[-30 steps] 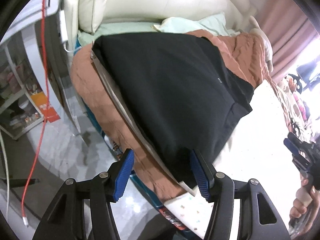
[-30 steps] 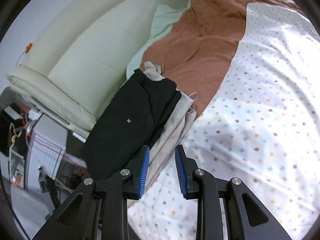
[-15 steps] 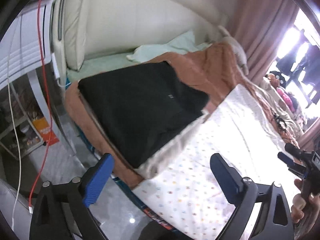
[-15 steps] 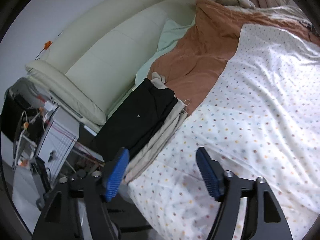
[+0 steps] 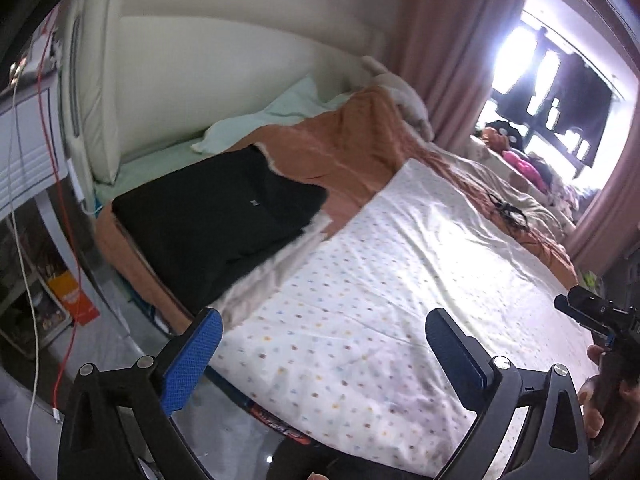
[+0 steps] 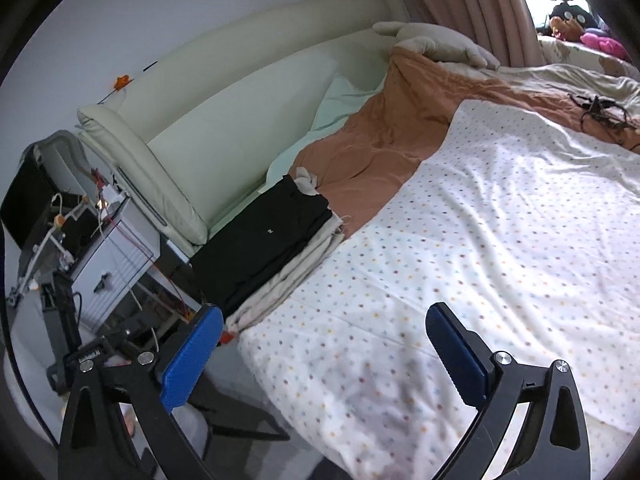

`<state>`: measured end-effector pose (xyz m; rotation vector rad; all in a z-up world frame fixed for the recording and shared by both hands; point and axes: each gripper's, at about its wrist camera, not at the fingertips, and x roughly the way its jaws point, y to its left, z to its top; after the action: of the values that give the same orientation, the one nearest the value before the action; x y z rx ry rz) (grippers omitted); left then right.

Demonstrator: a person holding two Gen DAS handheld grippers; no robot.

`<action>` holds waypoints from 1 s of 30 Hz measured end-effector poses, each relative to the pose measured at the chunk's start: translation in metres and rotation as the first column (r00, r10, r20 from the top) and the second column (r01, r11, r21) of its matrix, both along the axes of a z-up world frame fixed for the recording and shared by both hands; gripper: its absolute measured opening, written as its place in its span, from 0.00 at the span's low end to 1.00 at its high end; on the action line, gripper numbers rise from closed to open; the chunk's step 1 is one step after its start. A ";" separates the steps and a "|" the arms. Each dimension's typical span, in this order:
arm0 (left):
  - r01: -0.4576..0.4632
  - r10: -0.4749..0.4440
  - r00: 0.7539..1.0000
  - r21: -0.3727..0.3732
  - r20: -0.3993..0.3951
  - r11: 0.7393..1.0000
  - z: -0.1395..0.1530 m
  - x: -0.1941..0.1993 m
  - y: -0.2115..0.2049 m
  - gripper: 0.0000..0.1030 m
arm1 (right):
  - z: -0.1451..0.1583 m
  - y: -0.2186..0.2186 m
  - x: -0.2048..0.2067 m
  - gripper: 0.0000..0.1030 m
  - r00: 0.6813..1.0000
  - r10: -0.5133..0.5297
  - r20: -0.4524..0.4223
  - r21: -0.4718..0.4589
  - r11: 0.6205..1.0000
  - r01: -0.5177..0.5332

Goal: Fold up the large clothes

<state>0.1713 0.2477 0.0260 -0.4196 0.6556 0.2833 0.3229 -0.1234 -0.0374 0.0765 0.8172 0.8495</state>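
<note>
While angled down over the bed (image 6: 520, 200), left hand-held gripper (image 5: 324, 356) wide, right hand-held gripper (image 6: 324, 352) opening, empty.

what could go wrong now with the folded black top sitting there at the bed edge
1. The folded black top and the beige garment under it sit right at the mattress edge, so a nudge could tip them to the floor.
2. Both the left claw and the right claw are open and empty, so nothing steadies the stack.
</note>
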 end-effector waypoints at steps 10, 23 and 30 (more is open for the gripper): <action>0.112 -0.114 0.993 0.056 0.028 0.992 0.015 -0.013 -0.070 0.99 | 0.015 -0.067 -0.044 0.99 0.994 -0.050 0.093 -0.033 0.998 0.053; 0.248 -0.264 0.962 0.185 0.072 0.951 0.025 -0.048 -0.159 0.99 | 0.022 -0.151 -0.097 0.99 0.962 -0.174 0.212 -0.069 0.979 0.192; 0.308 -0.342 0.933 0.236 0.116 0.922 0.027 -0.073 -0.201 0.99 | 0.022 -0.185 -0.133 0.99 0.937 -0.216 0.276 -0.071 0.967 0.244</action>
<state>0.0983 0.0463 0.0534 -0.1185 0.5249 0.0014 0.1897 -0.3086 -0.0151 -0.0337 0.5840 0.5786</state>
